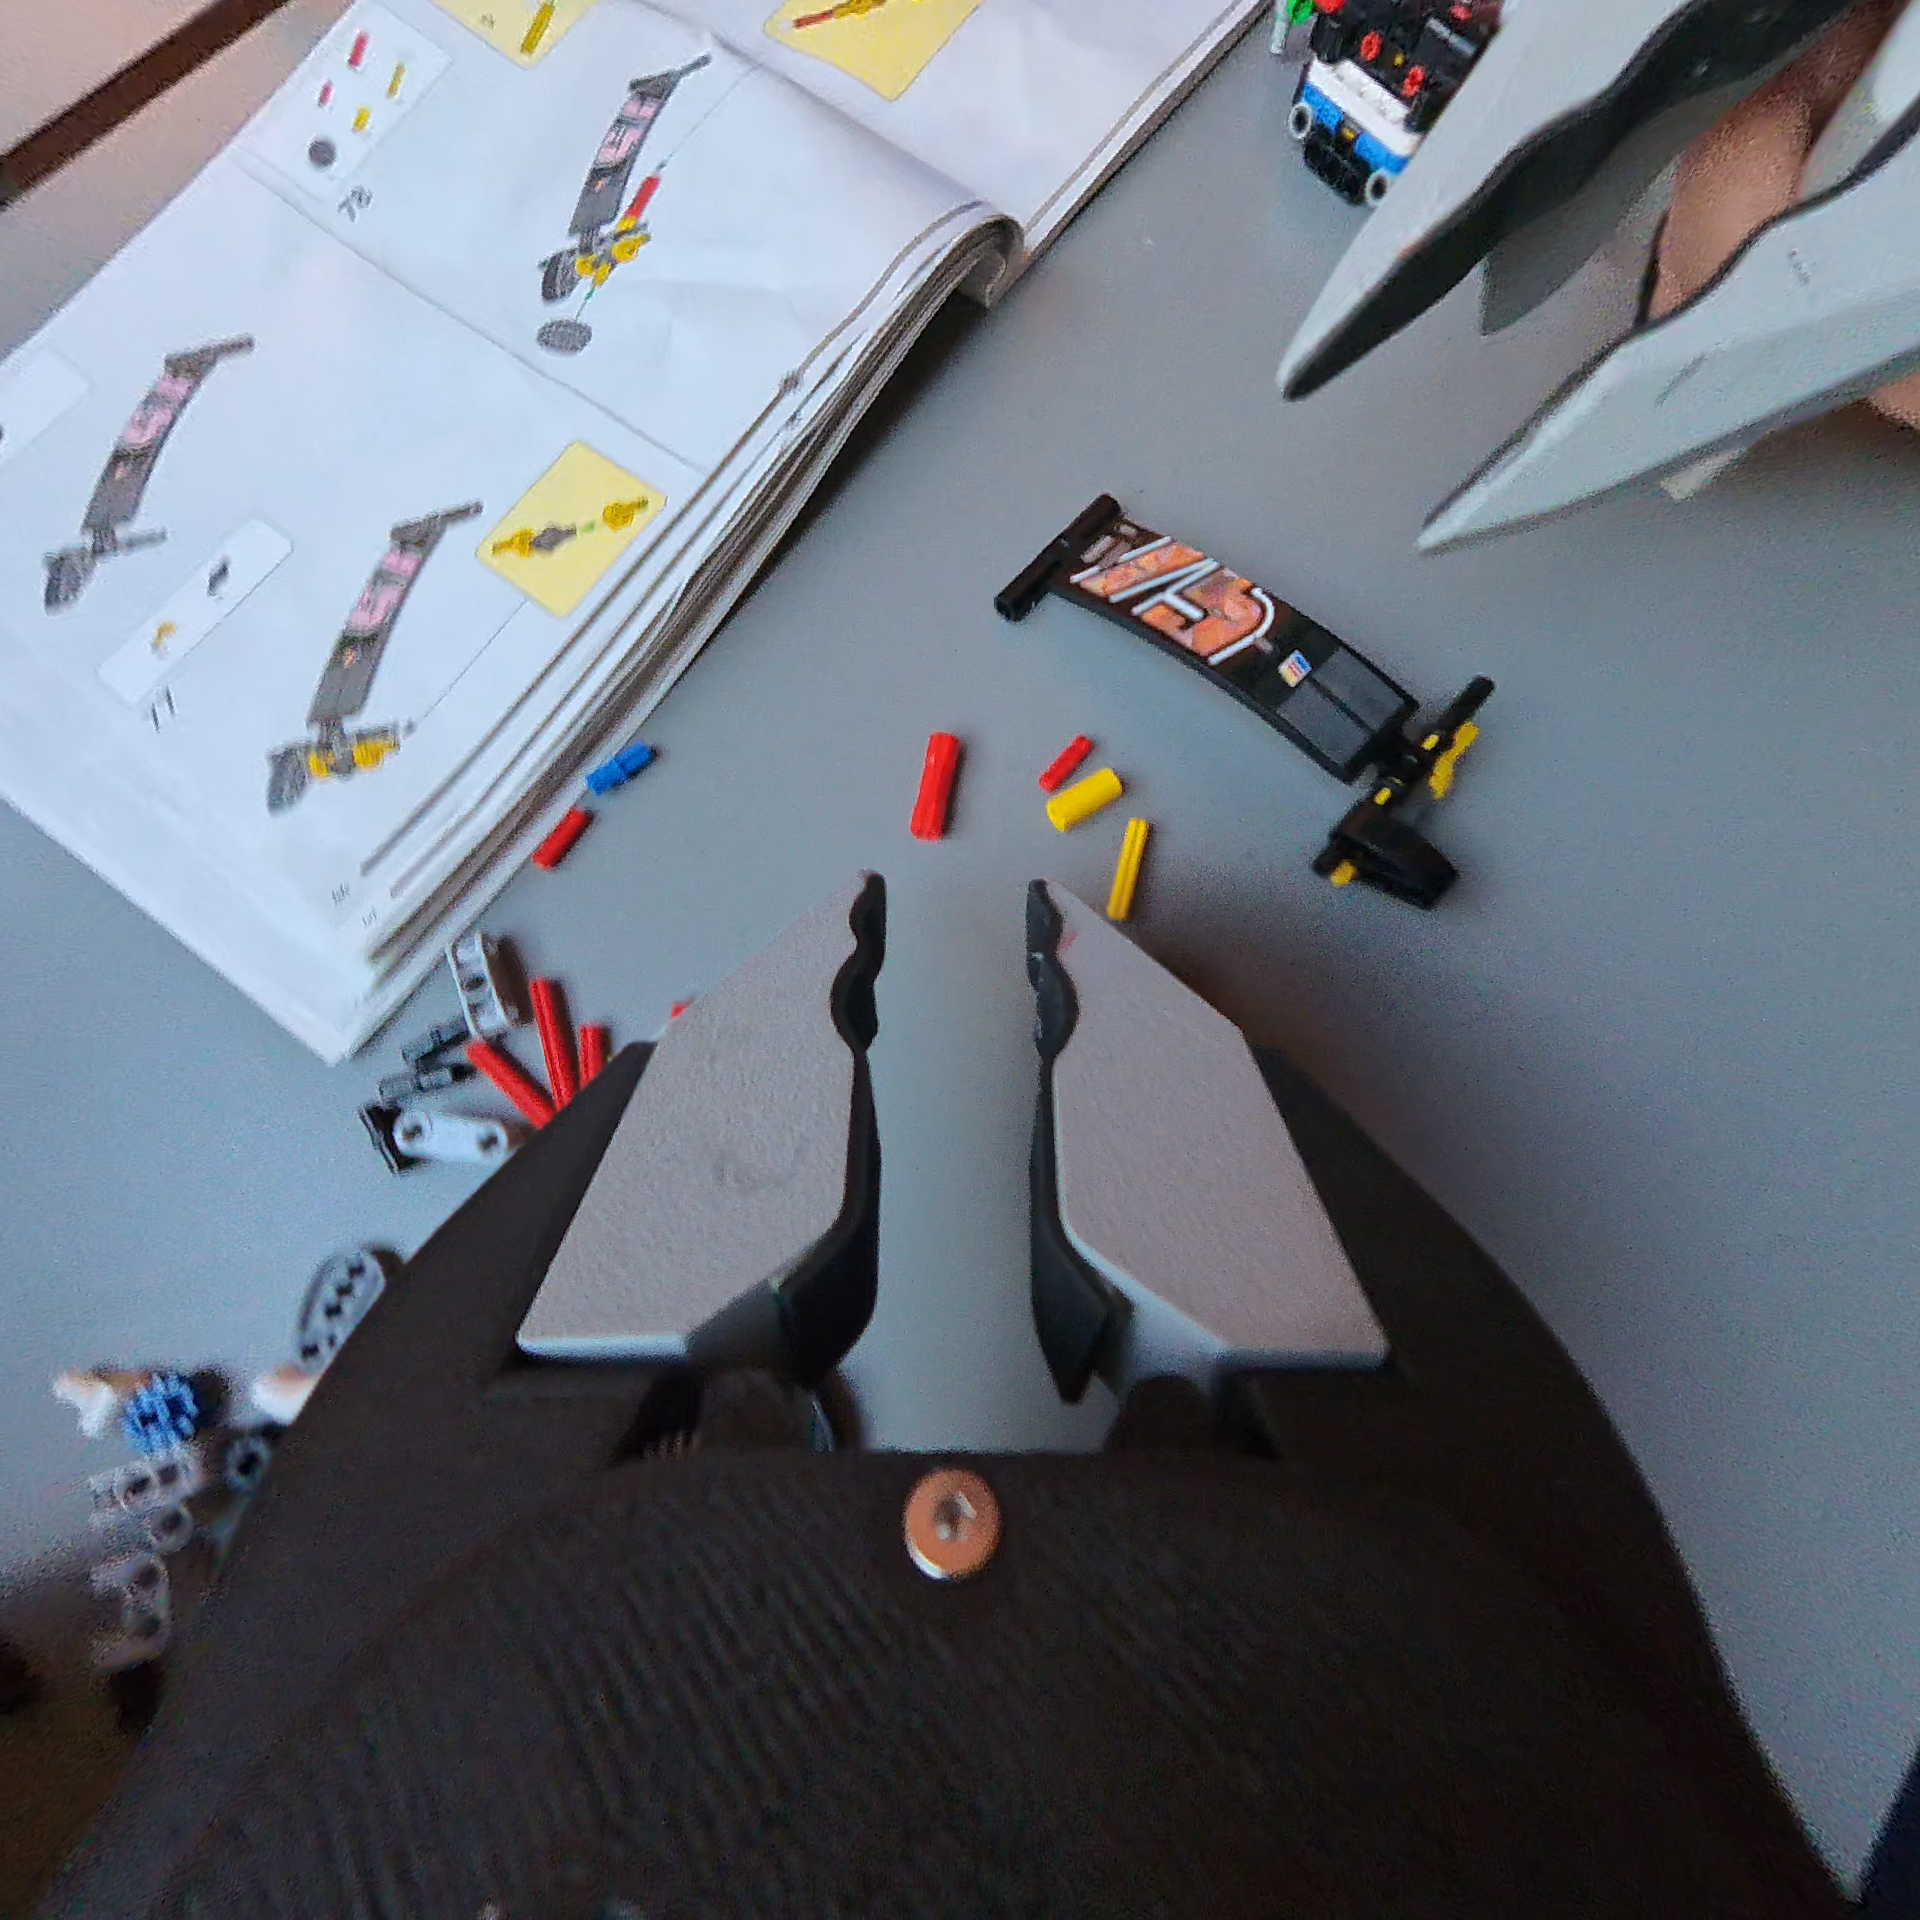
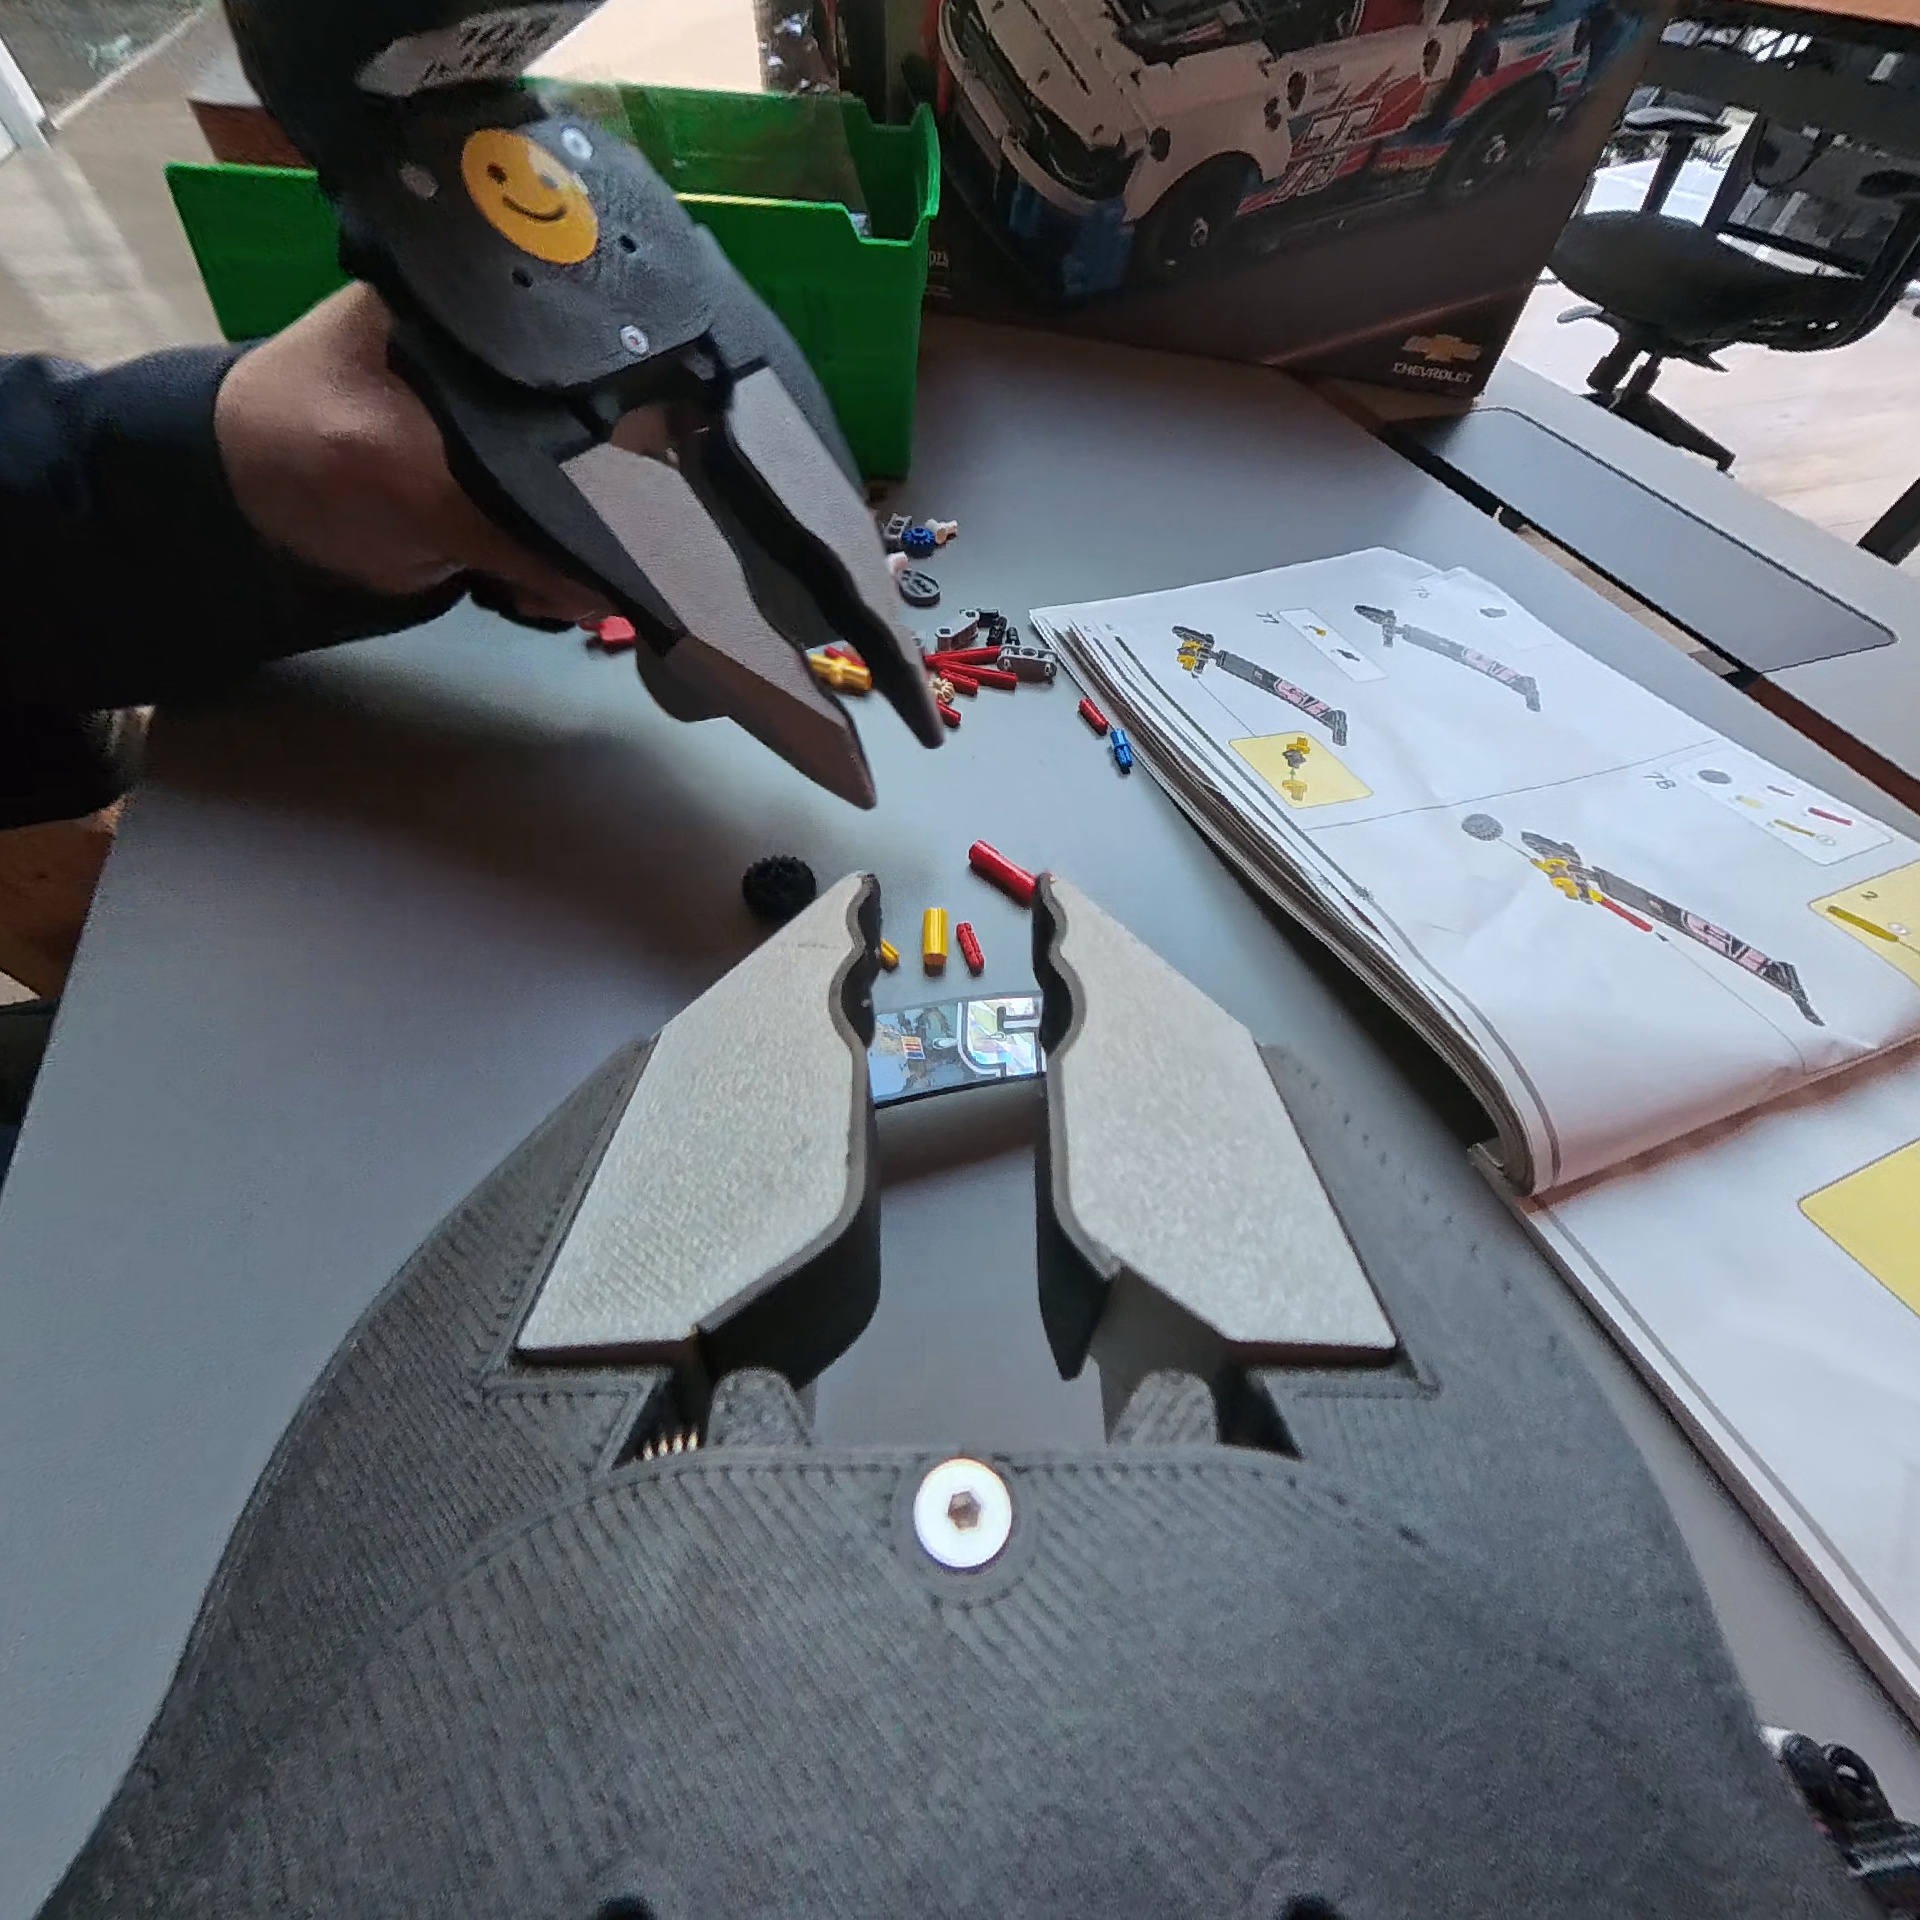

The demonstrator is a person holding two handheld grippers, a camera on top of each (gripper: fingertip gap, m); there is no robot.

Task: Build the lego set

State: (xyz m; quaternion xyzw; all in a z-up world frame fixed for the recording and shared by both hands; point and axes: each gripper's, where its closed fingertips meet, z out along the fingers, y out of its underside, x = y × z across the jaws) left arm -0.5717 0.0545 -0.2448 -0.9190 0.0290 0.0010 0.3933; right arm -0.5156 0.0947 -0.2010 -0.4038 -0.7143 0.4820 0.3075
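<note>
A grey desk [image 1: 1558, 1039] carries everything. An open instruction booklet [image 1: 436, 436] lies across one side, its far pages cut off by the frame, and a printed cardboard box [image 2: 1247, 187] and a green bin [image 2: 790, 239] stand behind, both only partly in view. A black curved panel with an orange and silver sticker [image 1: 1216, 634] lies flat near the middle, with black and yellow connectors joined to one end; in the right wrist view only a strip of it shows between the fingers.

The left tongs [image 1: 956, 899] hover above the desk, parted with nothing between them, nearest a red axle piece [image 1: 935, 784], a yellow tube [image 1: 1083, 798] and a thin yellow axle [image 1: 1127, 868]. The right tongs [image 2: 956, 904] also stand parted and bare above the panel. A blurred heap of red, grey and blue small parts [image 1: 488, 1070] is half hidden behind the left tongs.
</note>
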